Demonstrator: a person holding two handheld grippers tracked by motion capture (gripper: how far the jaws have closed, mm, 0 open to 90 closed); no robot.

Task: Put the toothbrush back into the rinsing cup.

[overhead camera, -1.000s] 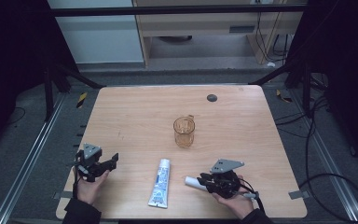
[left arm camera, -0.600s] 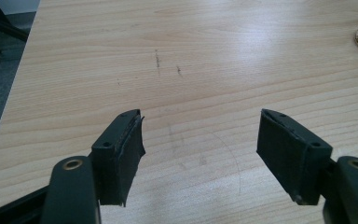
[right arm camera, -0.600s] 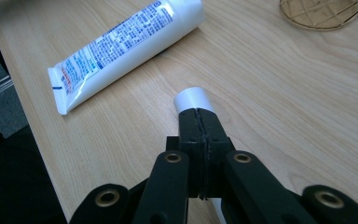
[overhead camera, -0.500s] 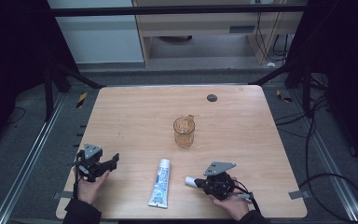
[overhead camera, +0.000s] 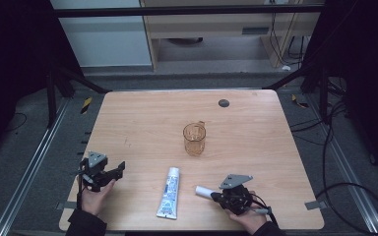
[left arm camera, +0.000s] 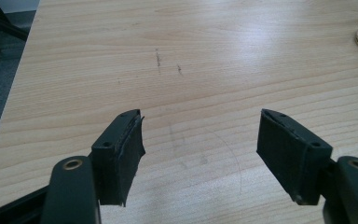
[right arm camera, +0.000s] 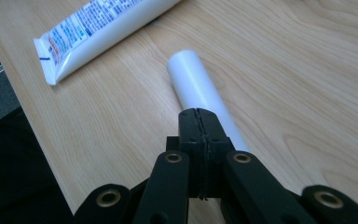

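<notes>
My left gripper (overhead camera: 112, 173) sits low near the table's (overhead camera: 142, 123) front-left corner, held in my left hand (overhead camera: 94, 195), jaws spread wide over bare wood and pointing toward the table's middle. My right gripper (overhead camera: 220, 197) rests near the front edge, right of centre, jaws pressed together with nothing between them. A white cylinder (right arm camera: 200, 95) lies on the table just under and ahead of its closed tips, running away toward the toothpaste tube (overhead camera: 170, 192); I cannot tell whether the tips touch it. The tube lies flat near the front edge, between my two grippers. An amber cup (overhead camera: 194, 139) stands upright near the table's centre.
</notes>
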